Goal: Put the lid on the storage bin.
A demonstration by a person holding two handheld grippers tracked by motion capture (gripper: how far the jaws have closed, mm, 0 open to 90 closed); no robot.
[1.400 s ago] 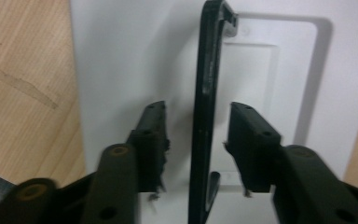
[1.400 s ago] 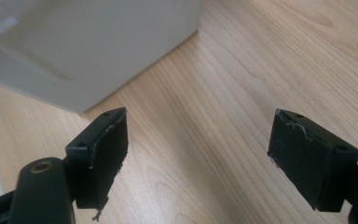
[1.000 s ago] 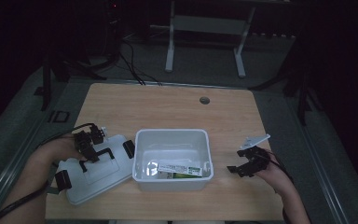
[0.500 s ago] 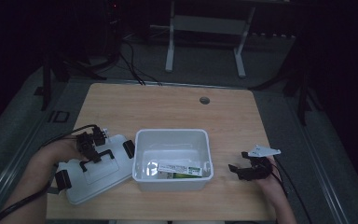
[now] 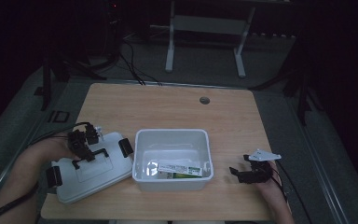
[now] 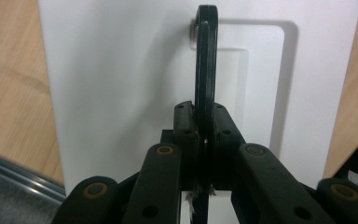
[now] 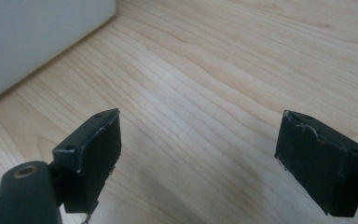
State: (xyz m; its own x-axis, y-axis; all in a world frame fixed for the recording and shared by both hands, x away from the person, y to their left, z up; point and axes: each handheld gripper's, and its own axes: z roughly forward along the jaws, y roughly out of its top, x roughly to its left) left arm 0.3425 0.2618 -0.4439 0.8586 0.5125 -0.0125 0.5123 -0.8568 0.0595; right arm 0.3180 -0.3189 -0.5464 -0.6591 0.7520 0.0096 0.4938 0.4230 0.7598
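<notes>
Box label (image 5: 179, 168) print — too small

My left gripper (image 6: 204, 140) clamps white lid's (image 5: 91, 175) black handle (image 6: 206, 65), lid flat under jaws, handle upright btw pads.

A bin (image 5: 172, 139) was set near the front middle of the tabletop (image 5: 168, 105), with a flat box (image 5: 179, 168) laid inside it. The lid (image 5: 91, 170) was placed just left of the bin, its handle (image 6: 206, 60) on top. A round hole (image 5: 204, 100) was seen behind the bin.
</notes>
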